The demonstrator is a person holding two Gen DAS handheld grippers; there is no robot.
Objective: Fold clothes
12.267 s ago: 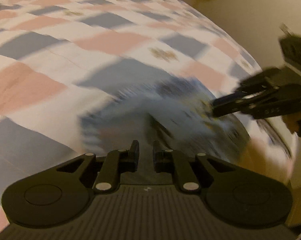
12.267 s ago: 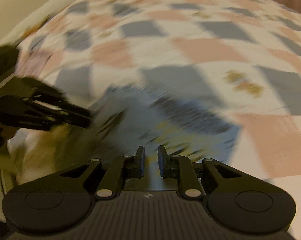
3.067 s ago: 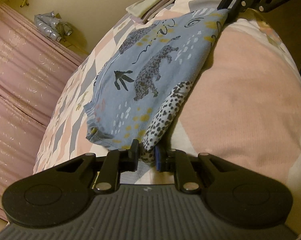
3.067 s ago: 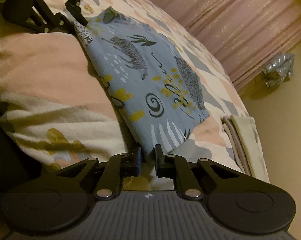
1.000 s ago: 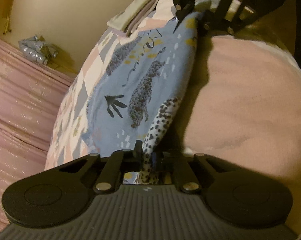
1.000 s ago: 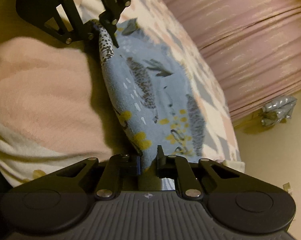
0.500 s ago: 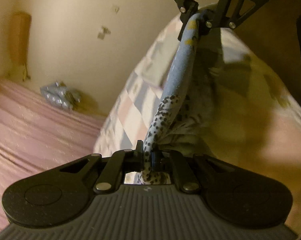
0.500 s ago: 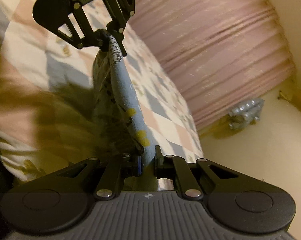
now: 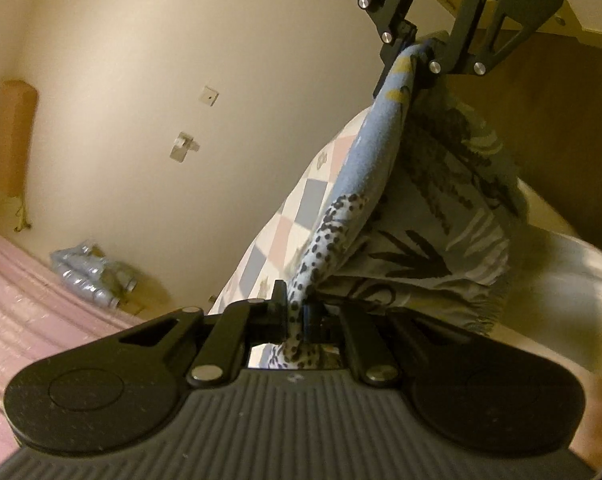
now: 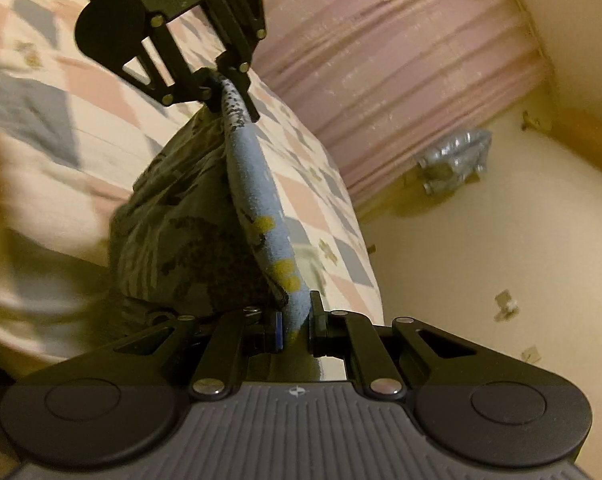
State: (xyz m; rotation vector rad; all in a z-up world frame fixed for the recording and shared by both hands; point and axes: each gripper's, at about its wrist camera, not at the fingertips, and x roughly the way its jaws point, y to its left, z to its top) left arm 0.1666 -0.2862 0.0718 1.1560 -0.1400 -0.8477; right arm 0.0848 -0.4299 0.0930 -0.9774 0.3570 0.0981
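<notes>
The blue printed garment point(image 9: 385, 148) is stretched between the left tongs point(image 9: 297, 316) and right tongs point(image 10: 295, 322). Each is pinched shut on one end. Its slack is hung above the bed point(image 10: 33, 92).

A home bedroom: a bed with a pink, grey-blue and white checked quilt point(image 10: 313, 200), long pleated pink curtains point(image 10: 401, 80) hanging to the floor, plain cream-painted walls point(image 9: 141, 80), and a shrink-wrapped pack of plastic bottles point(image 9: 89, 276) against the wall
</notes>
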